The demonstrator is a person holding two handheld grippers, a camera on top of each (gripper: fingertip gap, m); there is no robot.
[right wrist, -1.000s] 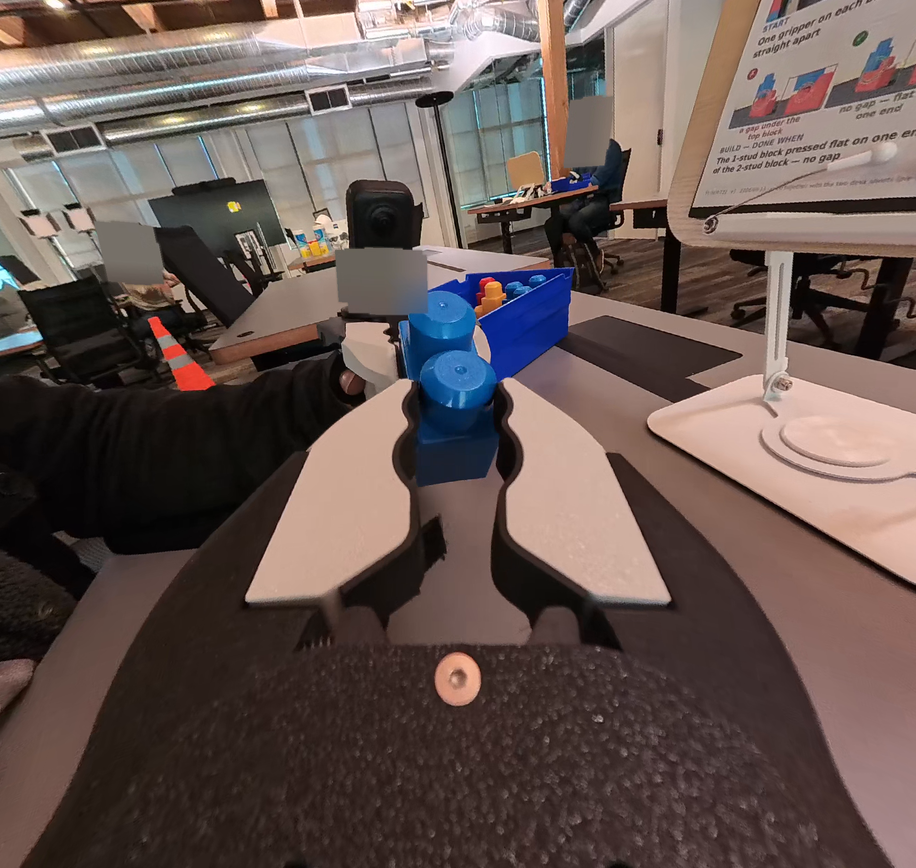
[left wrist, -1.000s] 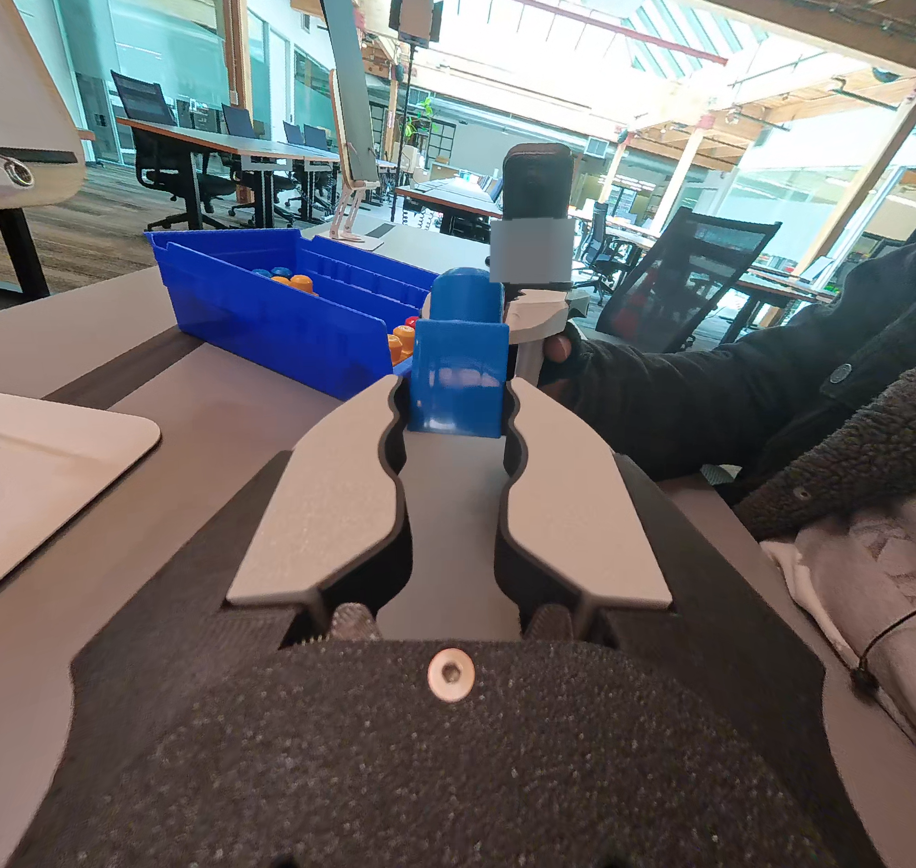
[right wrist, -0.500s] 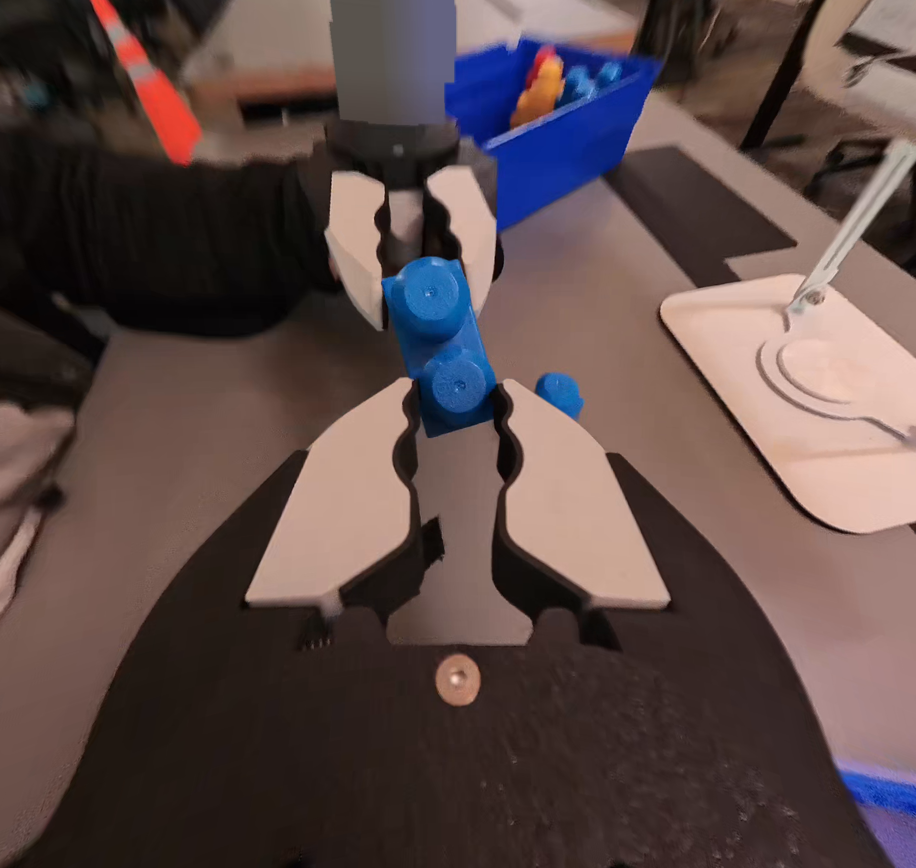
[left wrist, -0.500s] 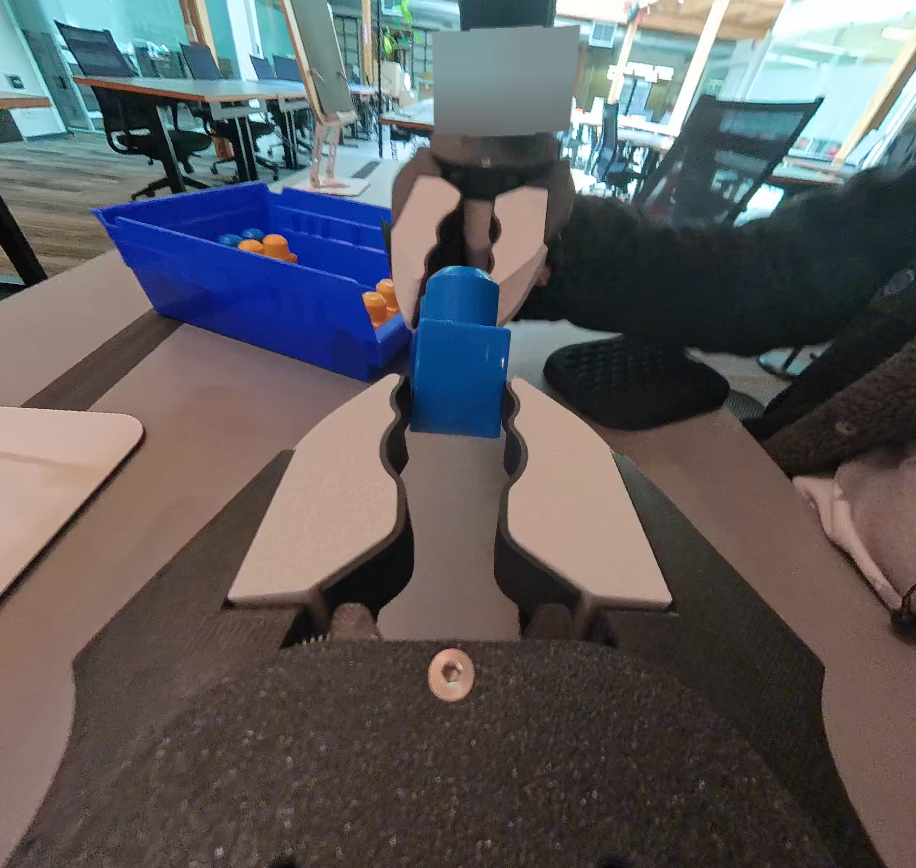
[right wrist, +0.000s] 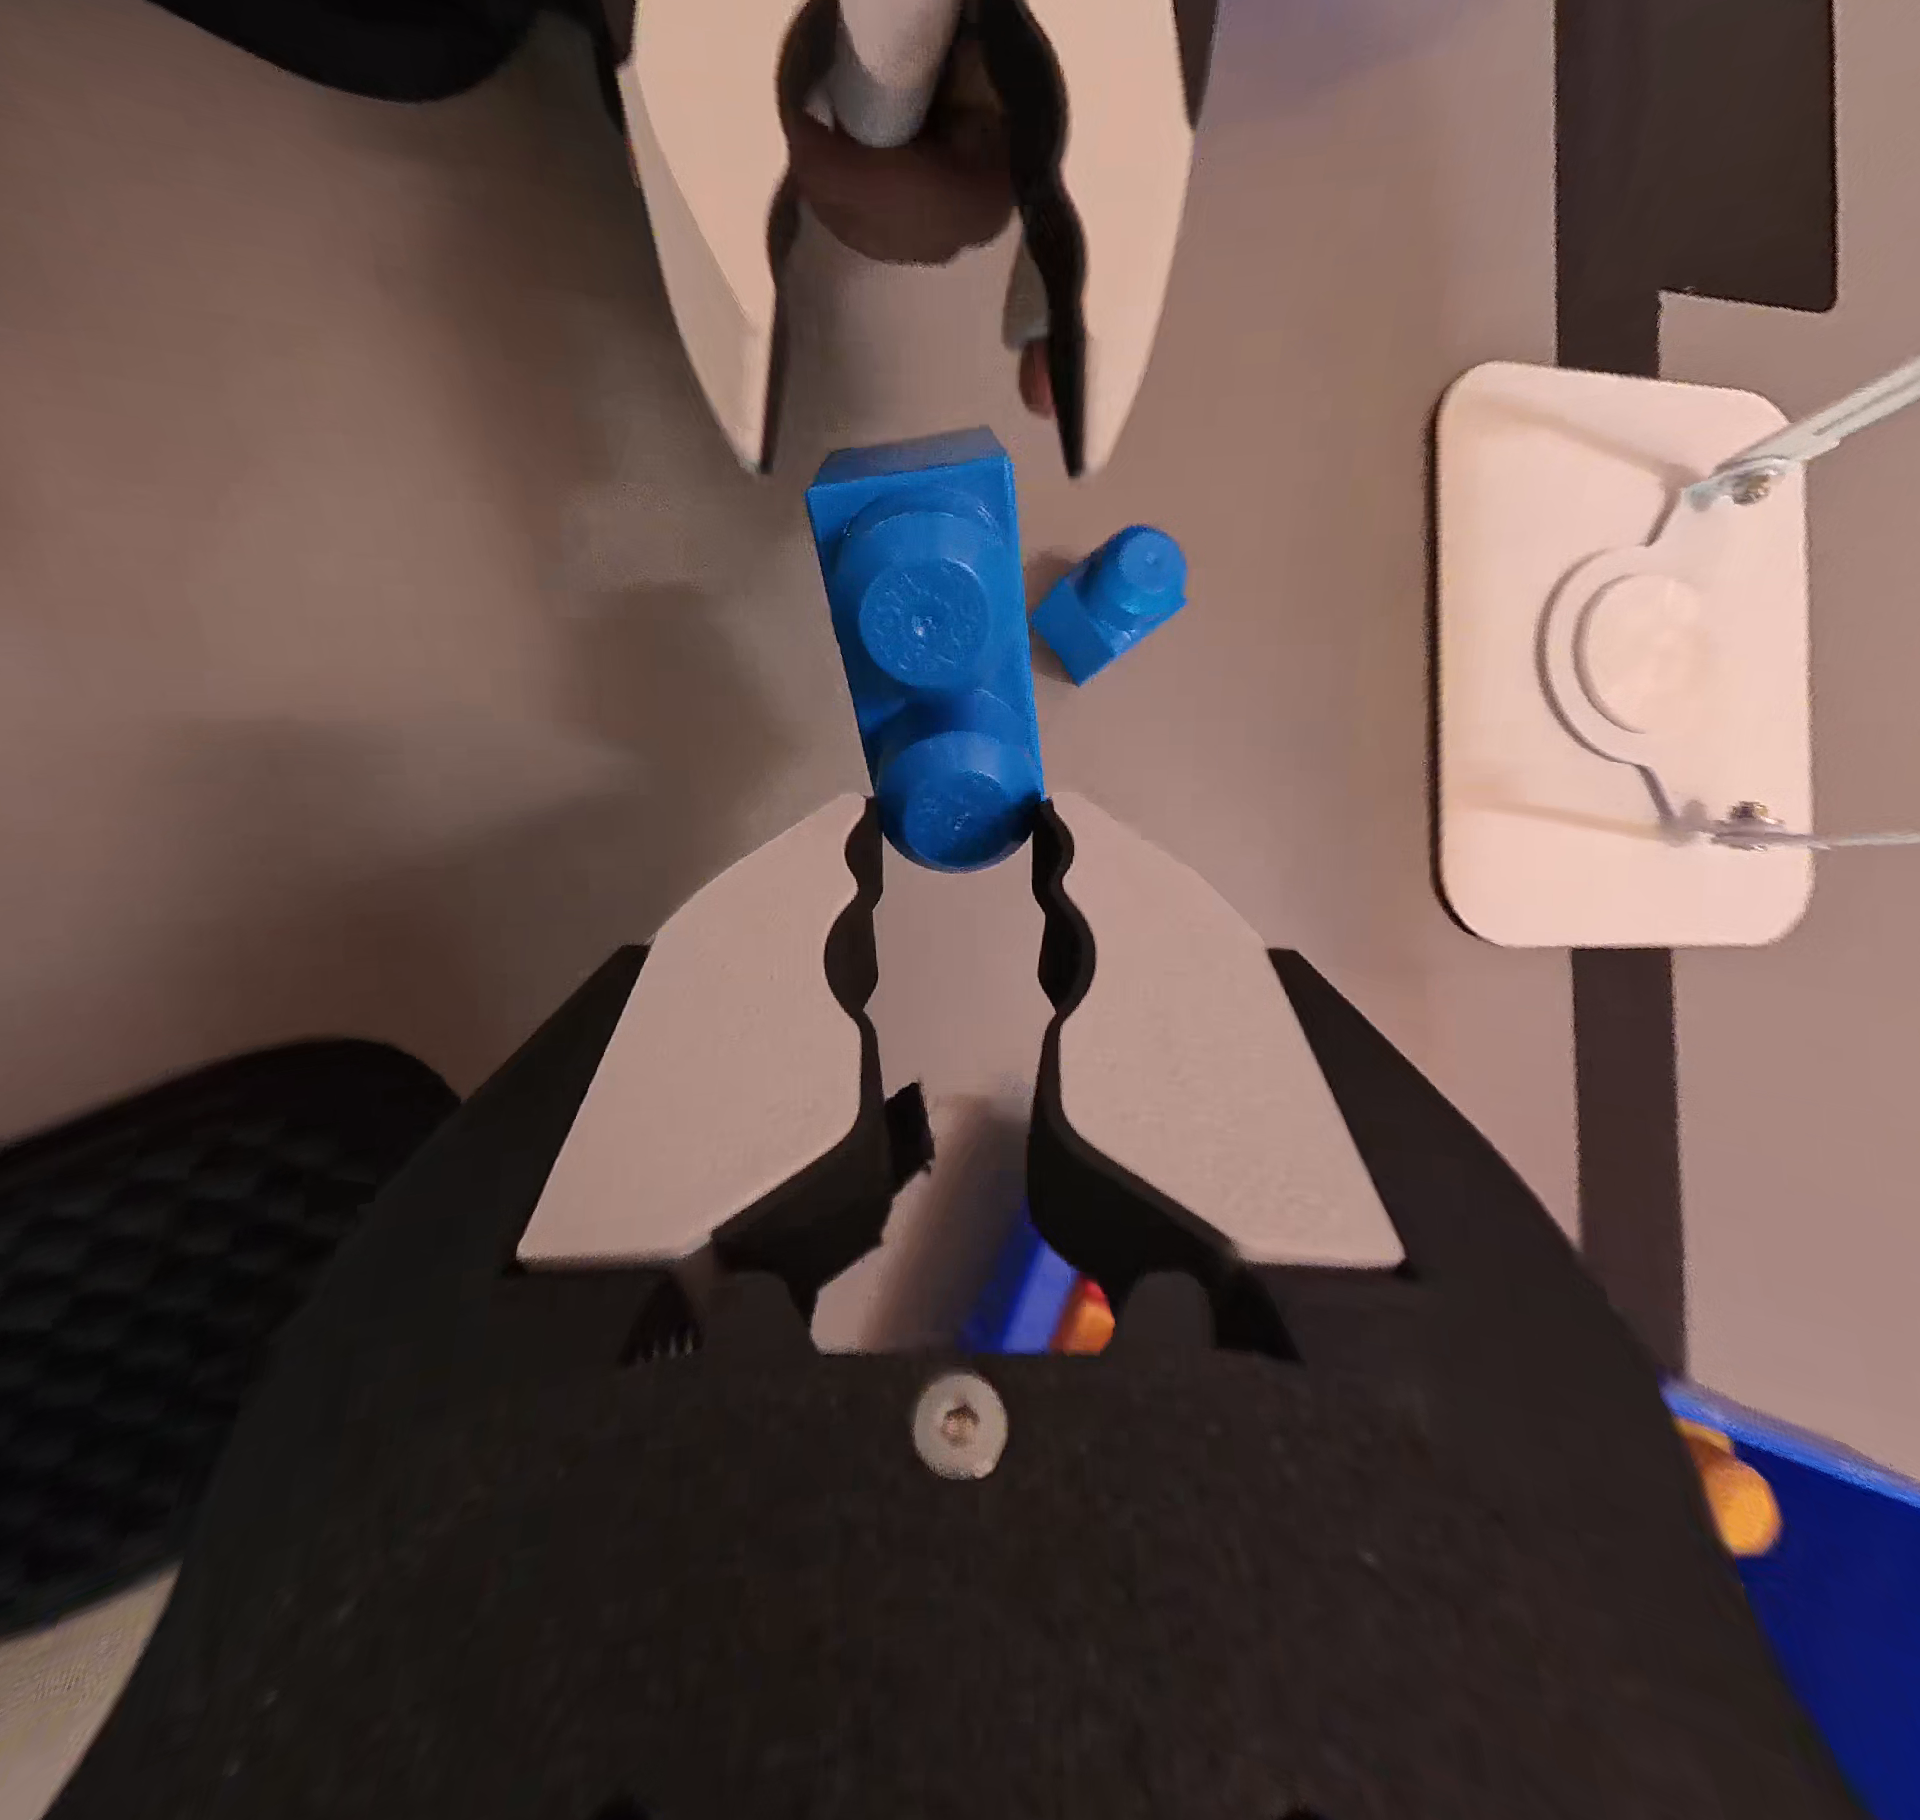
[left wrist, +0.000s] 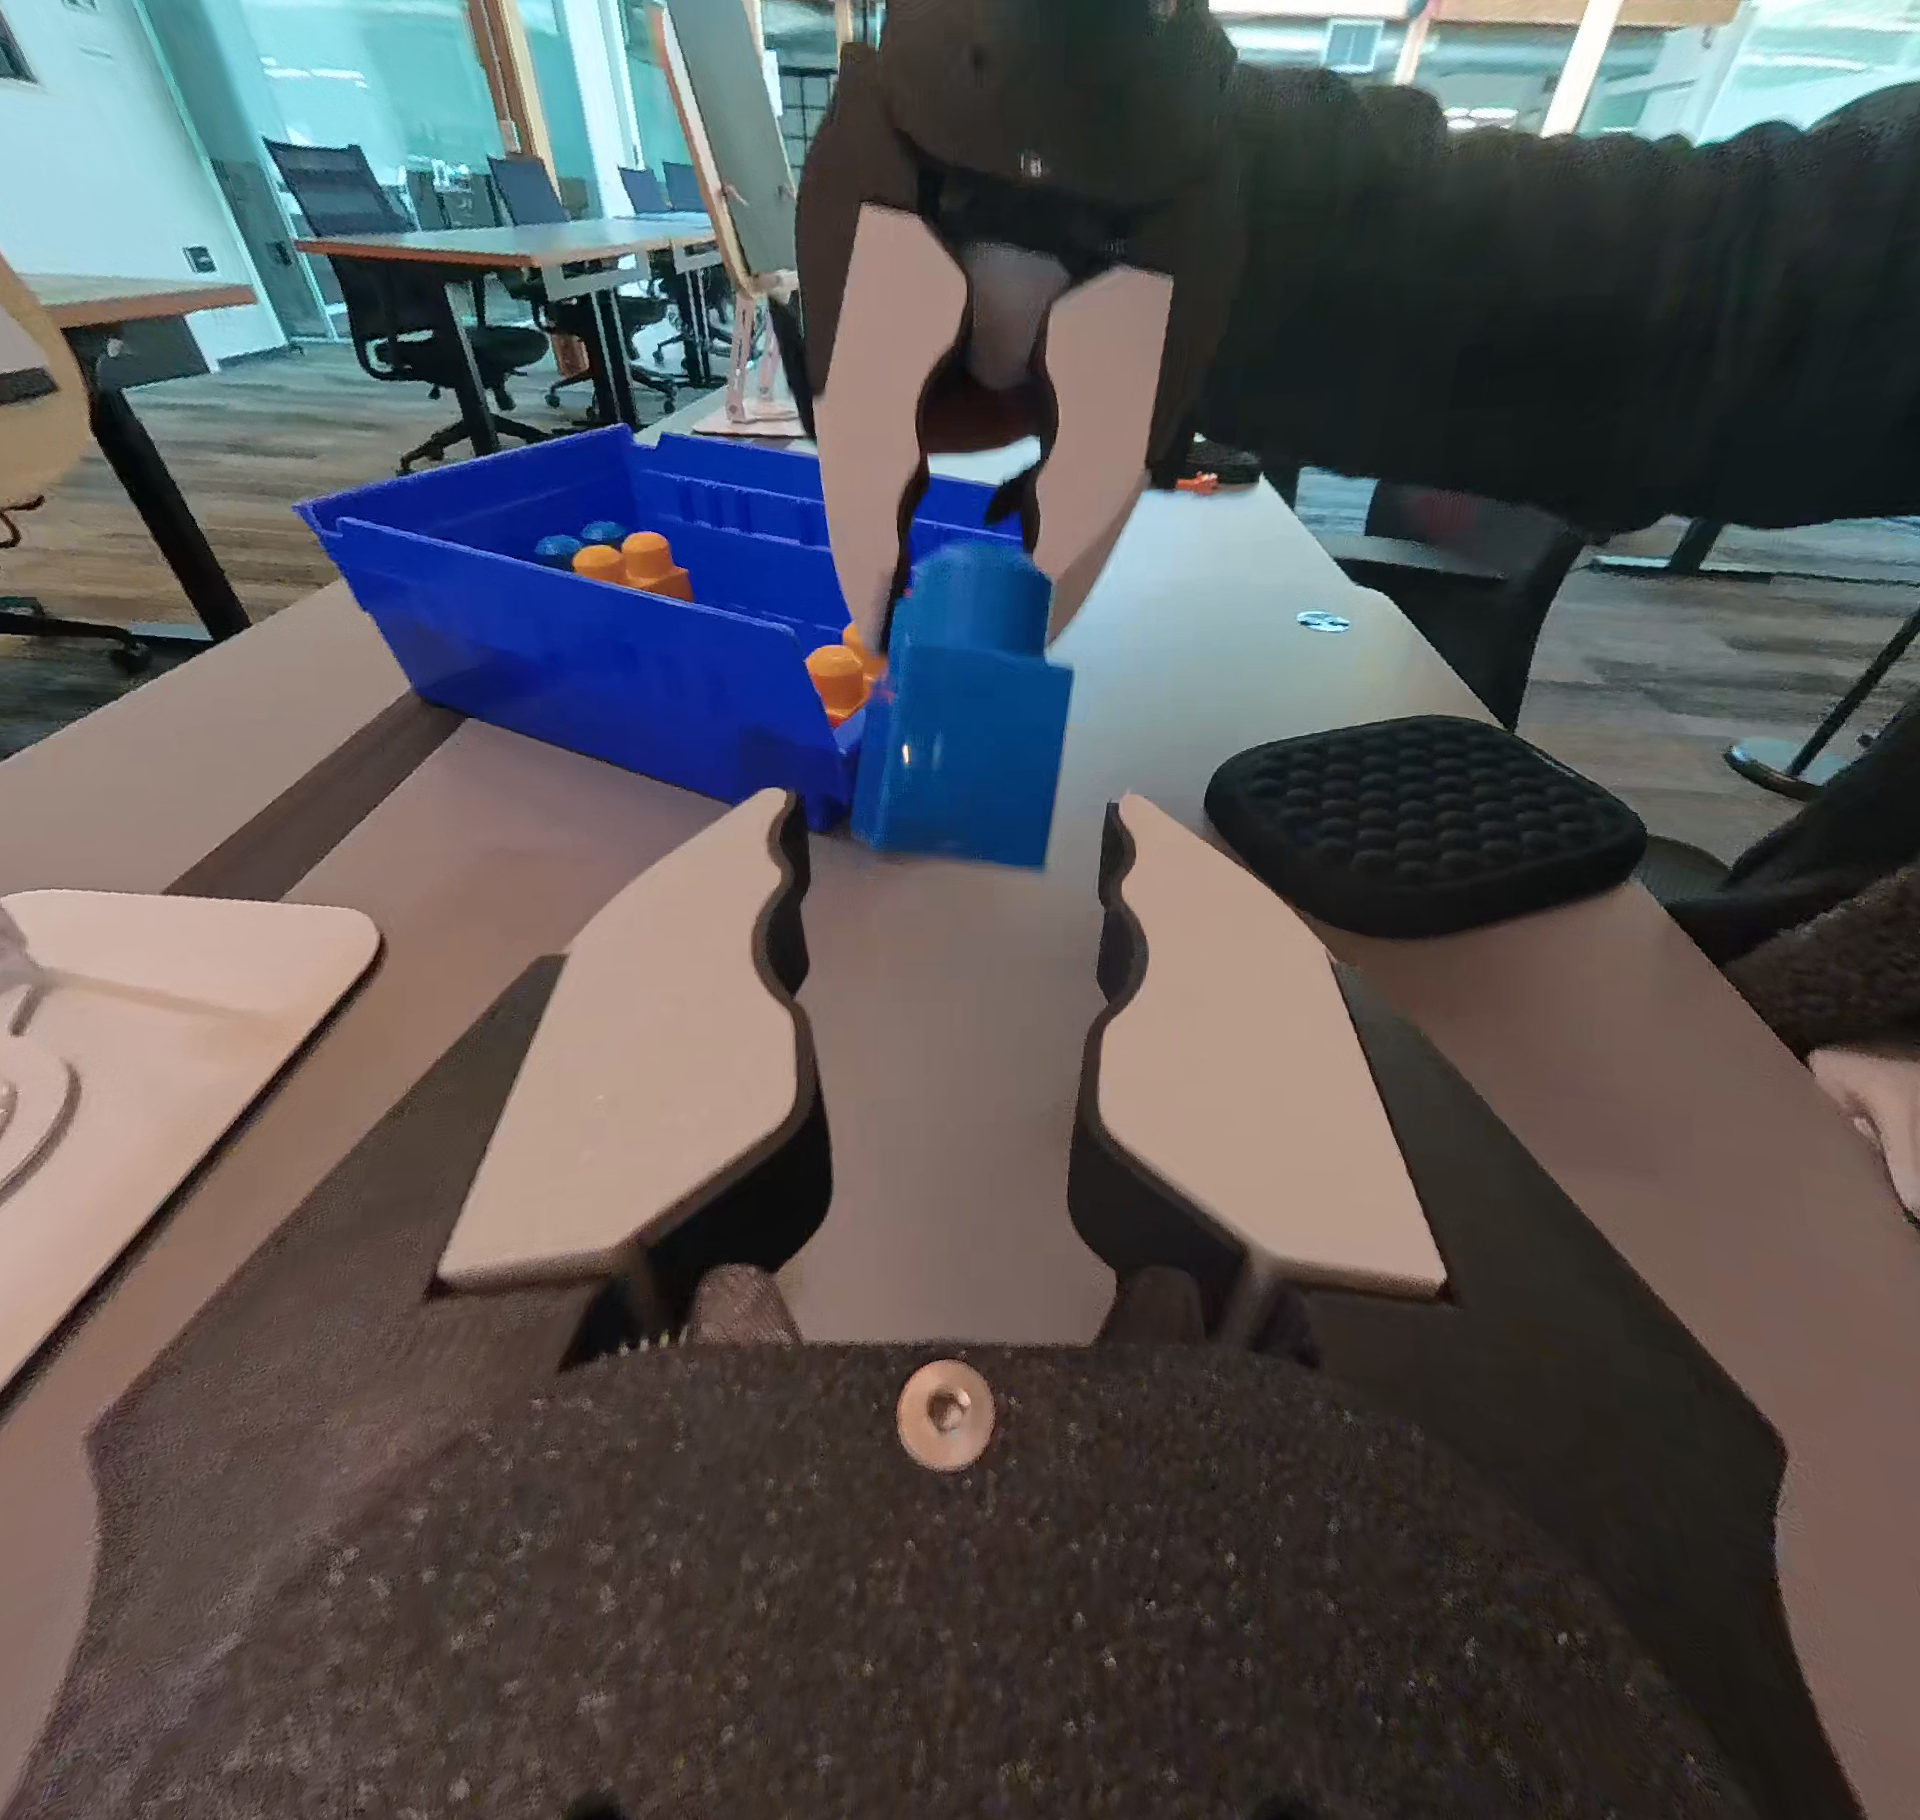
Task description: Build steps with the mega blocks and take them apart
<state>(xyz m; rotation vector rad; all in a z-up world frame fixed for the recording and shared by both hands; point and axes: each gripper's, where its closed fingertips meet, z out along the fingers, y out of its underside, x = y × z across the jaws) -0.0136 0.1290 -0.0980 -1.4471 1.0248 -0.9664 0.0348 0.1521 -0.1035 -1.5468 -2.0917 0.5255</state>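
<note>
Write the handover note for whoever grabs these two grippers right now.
Left gripper: open, empty, tips just short of the two-stud blue block.
Right gripper: shut on one end of that block, from above.
Small one-stud block: loose on the table beside it. Spare blocks sit in the blue bin.
Done: nothing is stacked.
Left: probably press the small block onto the big one, then pull them apart.

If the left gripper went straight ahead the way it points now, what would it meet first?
Most likely the blue two-stud block, straight ahead of the open left gripper and held at its far end by the right gripper. The blue bin lies left of that line.
</note>
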